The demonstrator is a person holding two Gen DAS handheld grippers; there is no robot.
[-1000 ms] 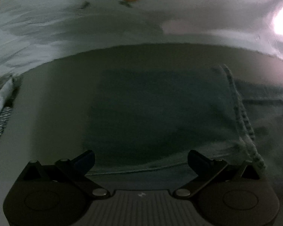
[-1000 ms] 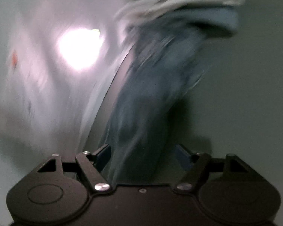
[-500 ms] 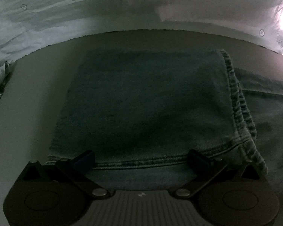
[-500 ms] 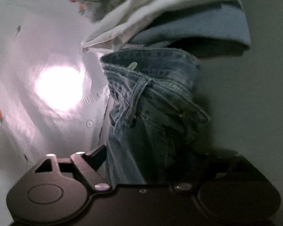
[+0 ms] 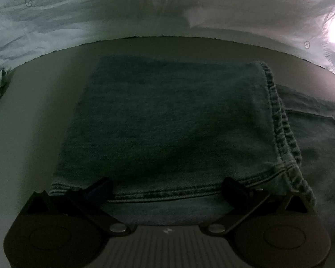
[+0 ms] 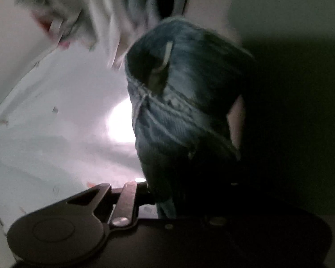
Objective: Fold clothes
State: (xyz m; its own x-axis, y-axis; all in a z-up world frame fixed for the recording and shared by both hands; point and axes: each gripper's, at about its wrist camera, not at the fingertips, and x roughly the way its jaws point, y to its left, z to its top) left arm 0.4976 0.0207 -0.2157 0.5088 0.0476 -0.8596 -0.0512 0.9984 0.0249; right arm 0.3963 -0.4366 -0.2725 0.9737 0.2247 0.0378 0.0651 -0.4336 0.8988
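1. The jeans (image 5: pixel 172 120) lie folded flat on the pale desk (image 5: pixel 33 122). In your left wrist view the stitched hem (image 5: pixel 167 193) runs crosswise just ahead of the jaws, and a side seam (image 5: pixel 279 120) runs away from you along the right edge of the fold. The long axis of the visible panel runs away from your left hand, toward the desk's far edge.

2. In your right wrist view the waistband end of the jeans (image 6: pixel 178 102) stands bunched up directly ahead of the jaws, with a belt loop (image 6: pixel 166 55) showing near the top; it rises from between the jaws and is lifted clear of the surface.

3. Your right gripper (image 6: pixel 167 192) has just been closing, and its jaws now stand narrow with denim between them, pressed on the cloth. This is the hand that carries the free end.

4. Your left gripper (image 5: pixel 167 187) hovers above the hem with its jaws wide, one finger near each side of the leg; nothing is clamped.

5. The governing relation, as a judgement: the waistband must travel along the leg's long axis onto the flat panel, so your right hand leads and your left only steadies.

6. Beyond the desk lies a printed white sheet (image 5: pixel 78 11); a blurred heap of other clothes (image 6: pixel 105 11) shows behind the waistband.
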